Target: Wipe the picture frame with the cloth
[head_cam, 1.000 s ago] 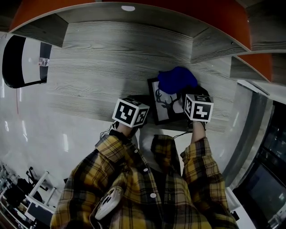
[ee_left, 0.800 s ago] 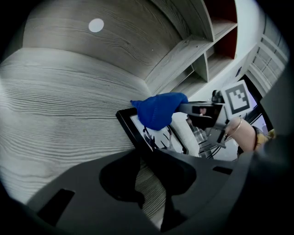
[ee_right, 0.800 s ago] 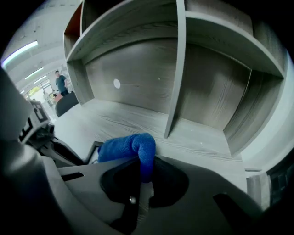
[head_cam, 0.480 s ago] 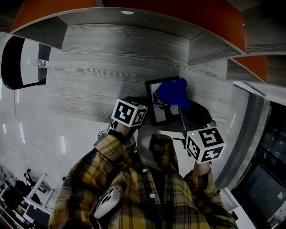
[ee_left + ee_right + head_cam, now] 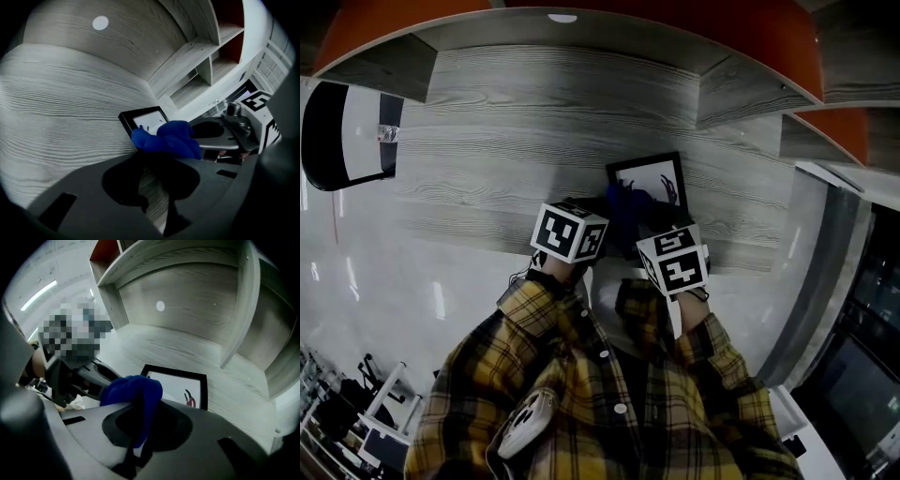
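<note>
A: Left gripper (image 5: 145, 164)?
B: Jaws apart, just been closing. Only desk (image 5: 506, 131) grain shows in the gap. The picture frame (image 5: 174, 386) corner sits just ahead of the tips, and I can't see it pinched.
A: Frame location?
B: On the desk near its front edge, just beyond both grippers (black border, white print).
A: Cloth?
B: Blue cloth (image 5: 133, 390) is bunched on the frame's near corner, covering it.
A: Right gripper (image 5: 140, 427)?
B: Clamped on the cloth, over the frame's near edge.
</note>
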Demonstrator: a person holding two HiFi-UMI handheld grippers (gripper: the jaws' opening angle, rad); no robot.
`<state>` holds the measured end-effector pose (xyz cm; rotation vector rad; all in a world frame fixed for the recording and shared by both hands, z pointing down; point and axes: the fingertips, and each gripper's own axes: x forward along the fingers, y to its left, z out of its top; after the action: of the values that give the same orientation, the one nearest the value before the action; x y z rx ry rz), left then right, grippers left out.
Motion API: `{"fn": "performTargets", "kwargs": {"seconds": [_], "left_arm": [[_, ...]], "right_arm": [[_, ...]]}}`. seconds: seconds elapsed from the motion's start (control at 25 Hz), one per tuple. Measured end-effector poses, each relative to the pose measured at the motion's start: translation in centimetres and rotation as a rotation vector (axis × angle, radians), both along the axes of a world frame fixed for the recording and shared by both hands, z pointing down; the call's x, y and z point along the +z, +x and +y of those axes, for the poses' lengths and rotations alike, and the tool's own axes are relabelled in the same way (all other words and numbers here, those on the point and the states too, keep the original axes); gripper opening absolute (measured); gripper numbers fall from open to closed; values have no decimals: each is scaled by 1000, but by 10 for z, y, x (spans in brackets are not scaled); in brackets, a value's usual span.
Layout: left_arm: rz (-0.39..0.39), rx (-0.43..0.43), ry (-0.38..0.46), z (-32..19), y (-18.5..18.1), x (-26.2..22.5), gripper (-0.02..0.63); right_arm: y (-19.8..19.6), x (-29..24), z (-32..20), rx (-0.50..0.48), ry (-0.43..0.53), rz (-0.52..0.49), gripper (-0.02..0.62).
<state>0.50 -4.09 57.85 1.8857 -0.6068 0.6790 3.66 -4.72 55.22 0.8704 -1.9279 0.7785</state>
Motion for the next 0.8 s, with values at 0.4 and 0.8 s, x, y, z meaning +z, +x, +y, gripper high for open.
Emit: {"fn": "performTargets", "kwargs": {"seconds": [0.4,0.8], "left_arm": [[1,-5,-3,1,1,0,87],[4,-20,-4,0,1,0,86]], "right_arm": [[24,8,-18,-42,182,188,40],[97,12,-26,34,212,346,40]]}}
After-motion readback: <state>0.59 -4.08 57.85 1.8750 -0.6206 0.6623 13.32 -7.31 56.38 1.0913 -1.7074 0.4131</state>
